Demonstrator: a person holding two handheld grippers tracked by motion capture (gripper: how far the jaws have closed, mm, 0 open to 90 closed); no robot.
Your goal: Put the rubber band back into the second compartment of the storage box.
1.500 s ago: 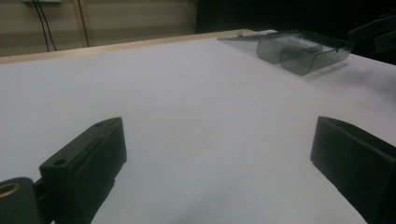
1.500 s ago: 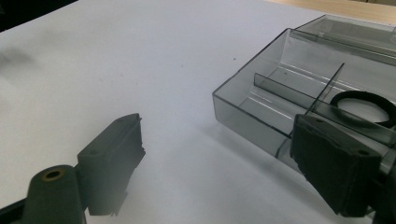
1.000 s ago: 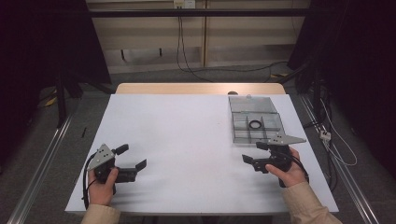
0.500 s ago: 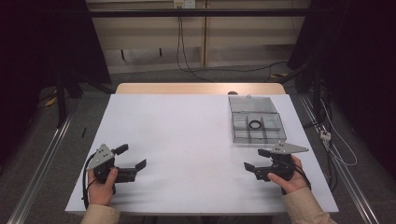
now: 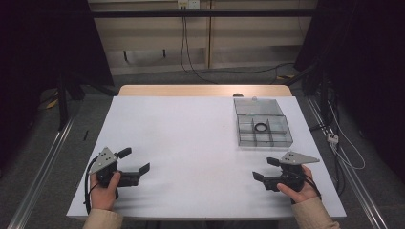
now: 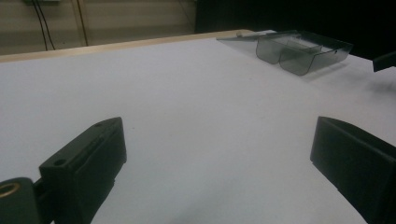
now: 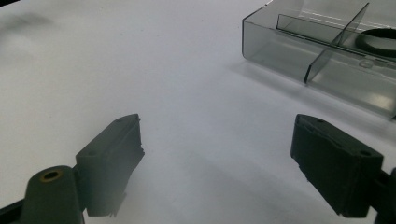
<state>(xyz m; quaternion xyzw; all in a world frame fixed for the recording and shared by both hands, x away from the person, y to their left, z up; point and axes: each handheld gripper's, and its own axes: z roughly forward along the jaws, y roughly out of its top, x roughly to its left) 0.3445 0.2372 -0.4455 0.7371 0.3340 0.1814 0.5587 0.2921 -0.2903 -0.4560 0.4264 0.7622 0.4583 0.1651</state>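
Down at the near edge of the white tabletop (image 5: 191,143), the left tool (image 5: 133,161) rests low in the person's left hand (image 5: 102,188), its jaws spread wide with nothing between them. Across at the near right, the right tool (image 5: 265,169) sits in the right hand (image 5: 298,187), likewise released and empty, a grey three-cornered plate on top. Just beyond the right tool, toward the far right of the tabletop, stands a clear compartment box (image 5: 262,128) with its lid open flat behind it; a black ring (image 5: 261,127) lies in a middle compartment. Both tools are well apart from each other.
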